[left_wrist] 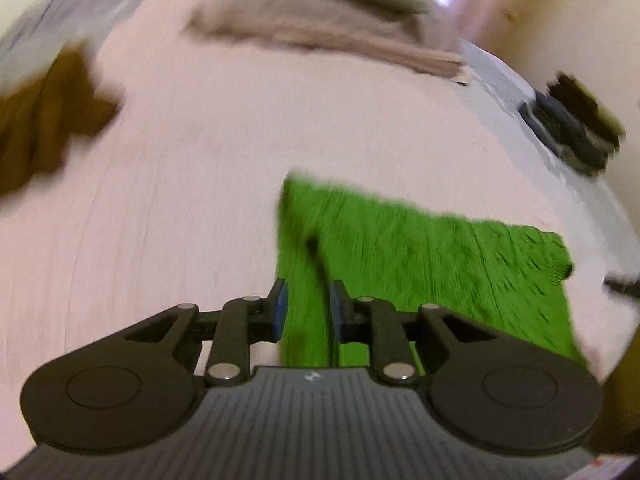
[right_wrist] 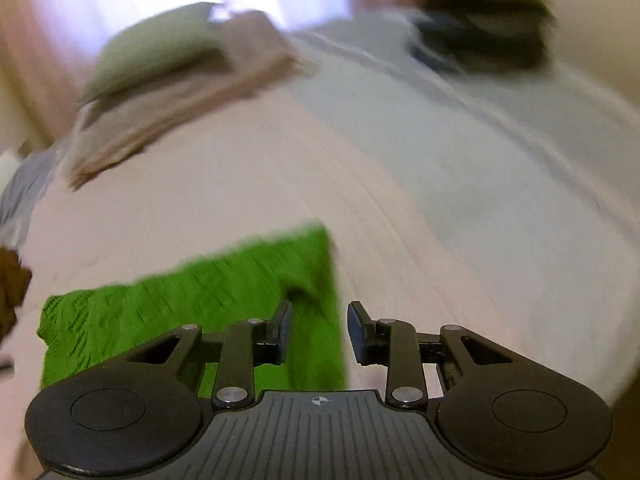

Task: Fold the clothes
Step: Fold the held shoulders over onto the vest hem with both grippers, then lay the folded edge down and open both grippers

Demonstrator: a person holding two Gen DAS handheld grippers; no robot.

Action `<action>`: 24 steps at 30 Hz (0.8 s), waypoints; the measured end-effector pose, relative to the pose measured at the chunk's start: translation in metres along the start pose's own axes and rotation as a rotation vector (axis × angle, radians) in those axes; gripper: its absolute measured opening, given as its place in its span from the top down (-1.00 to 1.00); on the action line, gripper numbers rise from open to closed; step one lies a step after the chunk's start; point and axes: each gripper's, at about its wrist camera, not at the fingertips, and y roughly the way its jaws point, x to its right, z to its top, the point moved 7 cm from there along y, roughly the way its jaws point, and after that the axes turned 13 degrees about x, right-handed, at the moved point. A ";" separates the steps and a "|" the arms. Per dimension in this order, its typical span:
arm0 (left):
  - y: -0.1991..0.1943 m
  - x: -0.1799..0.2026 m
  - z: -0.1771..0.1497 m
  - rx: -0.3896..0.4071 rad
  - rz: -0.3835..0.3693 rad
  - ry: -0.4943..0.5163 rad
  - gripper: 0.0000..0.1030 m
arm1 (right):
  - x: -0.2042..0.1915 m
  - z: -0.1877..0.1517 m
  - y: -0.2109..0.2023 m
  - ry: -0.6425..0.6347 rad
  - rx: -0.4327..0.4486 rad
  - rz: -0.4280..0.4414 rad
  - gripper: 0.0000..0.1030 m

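The left gripper (left_wrist: pixel 306 308) hangs over the green cloth (left_wrist: pixel 420 256), its blue pads slightly apart and gripping nothing. The right gripper (right_wrist: pixel 318 330) also has its jaws parted and empty, above the cloth's other end (right_wrist: pixel 192 292). The green cloth lies flat on the pale pink bed cover (left_wrist: pixel 200 160), near its closest edge. At the far edge sits a beige folded stack (right_wrist: pixel 180 108) with a pale green pillow (right_wrist: pixel 160 48) on it. A dark pile (left_wrist: pixel 572 124) lies at the right edge, a brown garment (left_wrist: pixel 44 120) at the left. Both views are blurred.
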 end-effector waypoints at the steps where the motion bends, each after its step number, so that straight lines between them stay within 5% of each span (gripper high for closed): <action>1: 0.016 0.013 0.013 0.030 -0.024 0.055 0.66 | -0.015 0.007 0.011 -0.054 0.032 0.023 0.46; 4: 0.060 0.046 0.030 0.064 -0.077 0.165 0.49 | -0.063 0.009 0.054 -0.267 0.090 0.067 0.46; 7: 0.102 0.062 0.024 0.050 -0.066 0.274 0.45 | -0.092 -0.018 0.102 -0.478 0.054 0.090 0.46; 10: 0.136 0.041 -0.002 -0.005 0.001 0.360 0.33 | -0.068 -0.057 0.141 -0.639 -0.006 0.034 0.43; 12: 0.146 0.017 -0.017 -0.021 0.003 0.327 0.34 | -0.035 -0.060 0.140 -0.483 0.027 0.065 0.15; 15: 0.135 0.006 -0.014 -0.013 -0.048 0.287 0.45 | -0.017 -0.049 0.134 -0.338 -0.018 0.057 0.14; 19: 0.117 -0.001 0.002 -0.027 -0.049 0.193 0.50 | -0.036 -0.034 0.113 -0.338 -0.050 -0.037 0.14; 24: 0.075 0.020 -0.001 -0.052 -0.094 0.149 0.53 | -0.063 -0.040 0.052 -0.198 -0.036 0.022 0.14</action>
